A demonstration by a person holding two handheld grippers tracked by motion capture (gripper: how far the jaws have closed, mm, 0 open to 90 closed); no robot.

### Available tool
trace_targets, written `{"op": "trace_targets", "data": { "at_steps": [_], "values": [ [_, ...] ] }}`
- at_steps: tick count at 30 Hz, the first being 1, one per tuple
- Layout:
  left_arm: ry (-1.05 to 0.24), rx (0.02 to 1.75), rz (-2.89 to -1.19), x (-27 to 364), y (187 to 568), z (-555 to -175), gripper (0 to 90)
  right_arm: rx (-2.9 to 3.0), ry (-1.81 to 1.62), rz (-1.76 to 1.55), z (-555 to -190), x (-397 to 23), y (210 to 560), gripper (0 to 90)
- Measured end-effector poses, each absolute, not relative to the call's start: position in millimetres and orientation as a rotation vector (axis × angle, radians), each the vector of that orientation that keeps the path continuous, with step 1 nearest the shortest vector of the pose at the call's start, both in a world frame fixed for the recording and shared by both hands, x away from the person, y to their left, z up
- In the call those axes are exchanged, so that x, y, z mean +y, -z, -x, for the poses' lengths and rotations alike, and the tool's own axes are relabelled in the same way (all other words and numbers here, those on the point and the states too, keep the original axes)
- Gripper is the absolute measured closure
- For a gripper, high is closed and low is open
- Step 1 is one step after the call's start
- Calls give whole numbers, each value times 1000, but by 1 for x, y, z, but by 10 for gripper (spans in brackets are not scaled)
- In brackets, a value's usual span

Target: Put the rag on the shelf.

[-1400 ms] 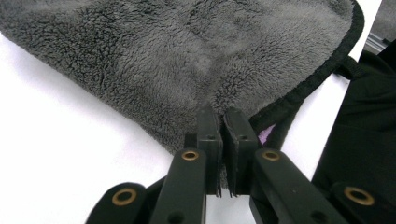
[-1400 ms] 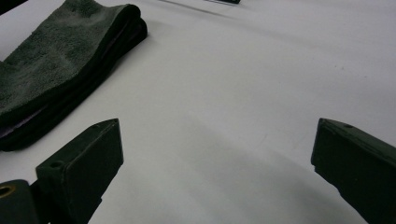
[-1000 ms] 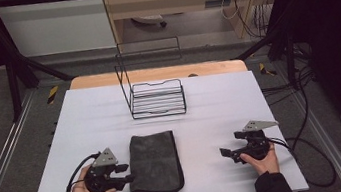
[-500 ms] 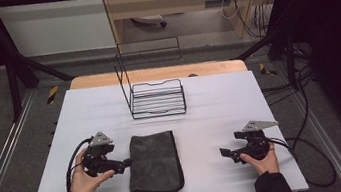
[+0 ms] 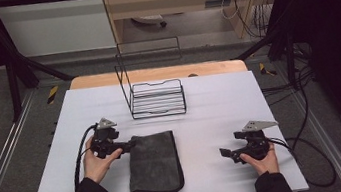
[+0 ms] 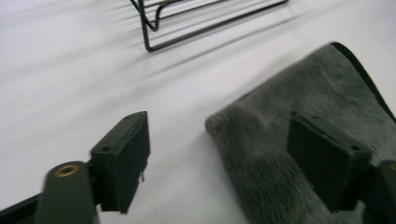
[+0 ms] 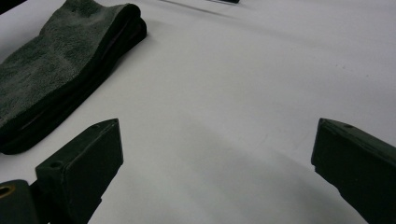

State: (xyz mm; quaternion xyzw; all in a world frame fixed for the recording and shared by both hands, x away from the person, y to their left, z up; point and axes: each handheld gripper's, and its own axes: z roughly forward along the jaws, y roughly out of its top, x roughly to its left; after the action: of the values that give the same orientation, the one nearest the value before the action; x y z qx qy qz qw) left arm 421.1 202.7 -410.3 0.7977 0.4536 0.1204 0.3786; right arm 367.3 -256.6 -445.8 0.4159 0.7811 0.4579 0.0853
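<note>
A dark grey fuzzy pouch (image 5: 155, 161) with a black zip edge lies flat on the white table (image 5: 230, 102), near its front. My left gripper (image 5: 126, 145) is at the pouch's far left corner and points right at it. In the left gripper view the pouch (image 6: 327, 79) has that corner between the jaws of my left gripper (image 6: 219, 128). The jaws have just been closing a little, stand wide, and no pad presses on the fabric. My right gripper (image 5: 226, 154) rests right of the pouch, open. In the right gripper view only bare table lies between the jaws of my right gripper (image 7: 217, 140); the pouch (image 7: 51, 70) is off to the left.
A black wire rack (image 5: 156, 98) with a tall upright frame stands on the table beyond the pouch, and its base (image 6: 196, 23) shows ahead of my left gripper. Cables trail from both grippers. A wooden strip (image 5: 155, 74) borders the far table edge.
My left hand has slid away from the person along the pouch's left edge, from its near part to its far left corner. The right hand has kept still.
</note>
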Motion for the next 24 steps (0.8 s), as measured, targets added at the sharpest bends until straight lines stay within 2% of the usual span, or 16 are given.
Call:
{"op": "trace_targets", "data": {
  "at_steps": [5, 6, 9, 10, 24],
  "values": [
    [-274, 1181, -2064, 196, 420, -427, 402, 2330, -1366, -1236, -367, -257, 446, 28],
    [-277, 1184, -2072, 195, 421, -427, 467, 2331, -1365, -1239, -367, -257, 446, 28],
    [-264, 1210, -2088, 194, 428, -429, 526, 2333, -1364, -1236, -368, -257, 446, 28],
    [-246, 1216, -2086, 194, 431, -429, 584, 2338, -1361, -1236, -368, -256, 446, 28],
    [-203, 1199, -2100, 191, 442, -429, 699, 2344, -1353, -1238, -369, -250, 447, 30]
  ]
}}
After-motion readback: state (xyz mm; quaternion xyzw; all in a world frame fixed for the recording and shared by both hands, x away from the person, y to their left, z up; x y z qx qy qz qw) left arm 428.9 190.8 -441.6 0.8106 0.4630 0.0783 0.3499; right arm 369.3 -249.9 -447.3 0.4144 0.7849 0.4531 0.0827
